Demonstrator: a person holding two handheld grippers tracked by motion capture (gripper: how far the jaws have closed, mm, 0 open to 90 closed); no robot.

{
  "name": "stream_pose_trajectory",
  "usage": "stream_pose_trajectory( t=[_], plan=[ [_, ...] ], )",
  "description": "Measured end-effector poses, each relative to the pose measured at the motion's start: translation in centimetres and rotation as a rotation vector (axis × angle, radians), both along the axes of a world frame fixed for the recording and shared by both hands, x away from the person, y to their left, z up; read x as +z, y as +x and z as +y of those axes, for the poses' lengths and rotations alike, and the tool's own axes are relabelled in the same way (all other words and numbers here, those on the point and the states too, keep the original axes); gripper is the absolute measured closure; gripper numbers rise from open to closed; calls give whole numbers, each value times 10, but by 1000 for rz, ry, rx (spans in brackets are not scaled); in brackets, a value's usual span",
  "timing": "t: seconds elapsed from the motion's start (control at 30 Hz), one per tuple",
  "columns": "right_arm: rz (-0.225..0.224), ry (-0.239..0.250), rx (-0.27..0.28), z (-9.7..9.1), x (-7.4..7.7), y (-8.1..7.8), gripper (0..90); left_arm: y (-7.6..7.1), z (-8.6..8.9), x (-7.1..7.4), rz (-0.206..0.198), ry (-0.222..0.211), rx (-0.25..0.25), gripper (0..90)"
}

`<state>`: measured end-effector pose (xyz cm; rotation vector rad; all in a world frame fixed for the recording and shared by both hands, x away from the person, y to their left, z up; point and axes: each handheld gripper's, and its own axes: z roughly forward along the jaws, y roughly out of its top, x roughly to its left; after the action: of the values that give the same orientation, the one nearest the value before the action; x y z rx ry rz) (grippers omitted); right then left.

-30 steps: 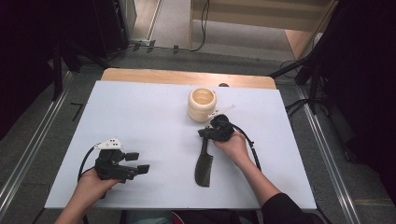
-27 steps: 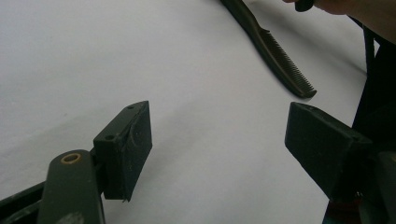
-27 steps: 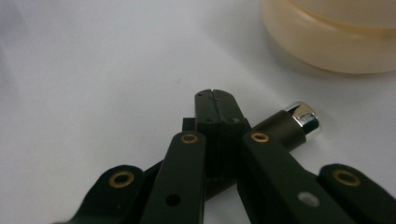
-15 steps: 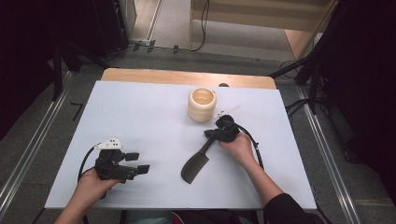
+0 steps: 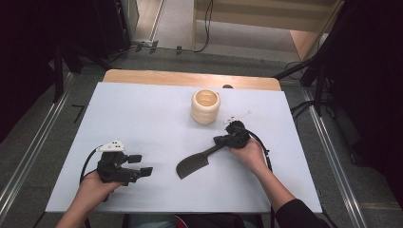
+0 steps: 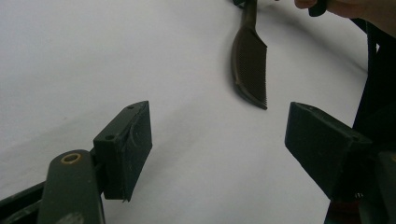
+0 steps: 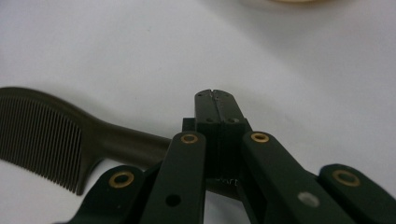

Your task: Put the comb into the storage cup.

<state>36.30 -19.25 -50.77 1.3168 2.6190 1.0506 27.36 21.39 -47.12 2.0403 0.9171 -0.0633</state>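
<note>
A dark comb (image 5: 192, 166) lies on the white table (image 5: 142, 114), its toothed head toward the lower left and its handle running up to my right gripper (image 5: 219, 140). In the right gripper view the jaws (image 7: 215, 100) are pressed together, with the handle of the comb (image 7: 46, 135) passing in under them, so the gripper is shut on the handle's end. My left gripper (image 5: 141, 165) rests at the front left, open and holding nothing. Its view has the comb (image 6: 250, 65) well beyond its wide-apart jaws (image 6: 224, 140).
A cream ribbed cup (image 5: 206, 107) stands upright at the back middle of the table, just behind the right gripper. A wooden strip (image 5: 190, 78) borders the table's far edge. Metal rails and cables run along the floor on both sides.
The right hand has shifted a little to the right, and the comb has swung with it: its head moved from pointing toward the front edge to pointing lower left. The left gripper stayed put.
</note>
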Motion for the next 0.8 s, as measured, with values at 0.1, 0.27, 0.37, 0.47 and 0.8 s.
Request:
stream_pose_trajectory(
  t=[0.1,0.27,0.37,0.47,0.8],
  plan=[
    [2,-7,3,-2,1,-4,876,0,0,0,-2,-3,-2,238],
    [7,-14,11,-6,1,-11,876,1,-1,0,-3,-2,-1,238],
    [10,-20,15,-8,2,-15,876,1,-1,0,-5,-3,-2,239],
    [3,-20,18,-11,2,-17,876,1,-2,0,-4,-6,-5,239],
    [21,-20,19,-19,2,-30,876,2,-3,1,-7,-5,-9,239]
  ],
)
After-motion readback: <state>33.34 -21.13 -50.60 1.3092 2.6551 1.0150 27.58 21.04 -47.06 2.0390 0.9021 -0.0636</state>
